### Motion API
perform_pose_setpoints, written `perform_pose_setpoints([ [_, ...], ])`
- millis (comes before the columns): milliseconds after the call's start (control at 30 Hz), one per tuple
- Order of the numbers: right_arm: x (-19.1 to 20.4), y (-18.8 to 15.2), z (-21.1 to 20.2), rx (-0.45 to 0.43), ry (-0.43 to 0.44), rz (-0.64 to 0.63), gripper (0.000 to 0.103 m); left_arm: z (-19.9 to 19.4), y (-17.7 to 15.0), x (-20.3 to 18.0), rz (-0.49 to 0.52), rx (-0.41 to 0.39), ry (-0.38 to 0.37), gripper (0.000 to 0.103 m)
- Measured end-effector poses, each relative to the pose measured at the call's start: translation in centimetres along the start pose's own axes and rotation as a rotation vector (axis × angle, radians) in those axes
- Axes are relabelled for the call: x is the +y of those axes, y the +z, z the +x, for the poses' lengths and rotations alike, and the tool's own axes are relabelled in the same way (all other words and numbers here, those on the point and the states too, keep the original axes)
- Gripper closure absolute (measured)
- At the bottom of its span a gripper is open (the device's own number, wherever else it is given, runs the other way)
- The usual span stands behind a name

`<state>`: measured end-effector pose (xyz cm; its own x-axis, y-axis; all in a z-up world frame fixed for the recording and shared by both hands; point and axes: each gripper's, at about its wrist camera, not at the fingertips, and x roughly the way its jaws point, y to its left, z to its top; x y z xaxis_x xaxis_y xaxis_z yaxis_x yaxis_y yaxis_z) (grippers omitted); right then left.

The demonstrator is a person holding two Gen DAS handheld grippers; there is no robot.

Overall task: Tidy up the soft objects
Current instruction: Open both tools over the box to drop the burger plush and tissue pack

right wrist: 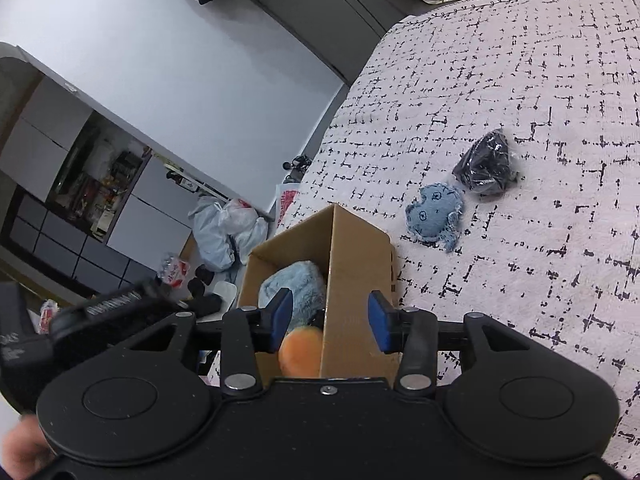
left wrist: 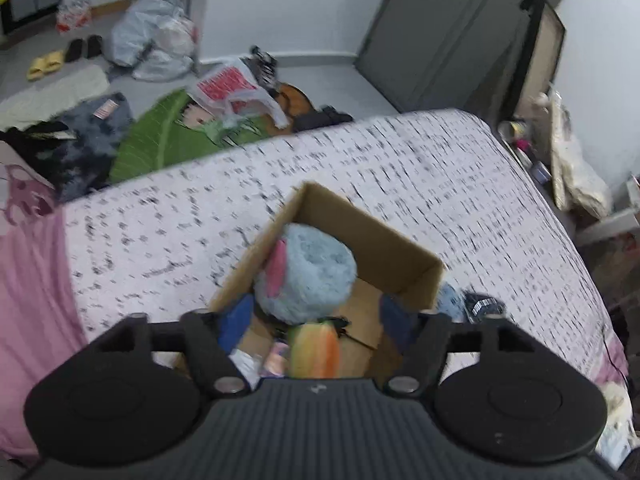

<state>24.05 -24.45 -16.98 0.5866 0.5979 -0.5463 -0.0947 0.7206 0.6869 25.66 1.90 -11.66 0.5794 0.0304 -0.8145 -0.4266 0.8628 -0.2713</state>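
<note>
We see a cardboard box [left wrist: 362, 248] standing open on the bed [left wrist: 460, 184], which carries a white cover with a black broken-line pattern. The box holds a fluffy light-blue plush toy [left wrist: 310, 270] with a pink patch, and beside it, nearer the camera, an orange-and-green soft toy [left wrist: 316, 350].

The left tool [left wrist: 316, 316] hovers over the open box with its jaws spread wide, one blue finger at each side of the plush toys, gripping nothing.

In the right wrist view, the right tool [right wrist: 330, 318] is also wide open and holds nothing. Its fingers [right wrist: 378, 320] straddle the near wall of the box, one inside and one outside.

Two soft objects lie on the bed outside the box: a light-blue denim plush [right wrist: 436, 214] with frayed edges and, just beside it, a black item in clear plastic wrap [right wrist: 486, 168]. Both sit near the box, apart from it.
</note>
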Motion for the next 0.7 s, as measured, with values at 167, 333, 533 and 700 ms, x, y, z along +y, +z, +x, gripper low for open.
perform_pose_setpoints([
  [167, 0.1, 0.2, -0.1, -0.007, 0.001, 0.007, 0.060, -1.7, 1.0, 0.0, 0.042, -0.051, 0.020, 0.022],
  [333, 0.2, 0.2, -0.3, -0.015, -0.009, 0.006, 0.060, -3.1, 1.5, 0.5, 0.049, -0.082, 0.028, 0.020],
  [533, 0.6, 0.1, -1.3, -0.039, -0.008, -0.031, 0.048, -3.8, 1.0, 1.0, 0.038, -0.089, 0.040, 0.019],
  [700, 0.9, 0.7, -2.5, -0.081, -0.004, -0.050, 0.030, -4.7, 0.5, 0.7, 0.056, -0.101, 0.041, 0.019],
])
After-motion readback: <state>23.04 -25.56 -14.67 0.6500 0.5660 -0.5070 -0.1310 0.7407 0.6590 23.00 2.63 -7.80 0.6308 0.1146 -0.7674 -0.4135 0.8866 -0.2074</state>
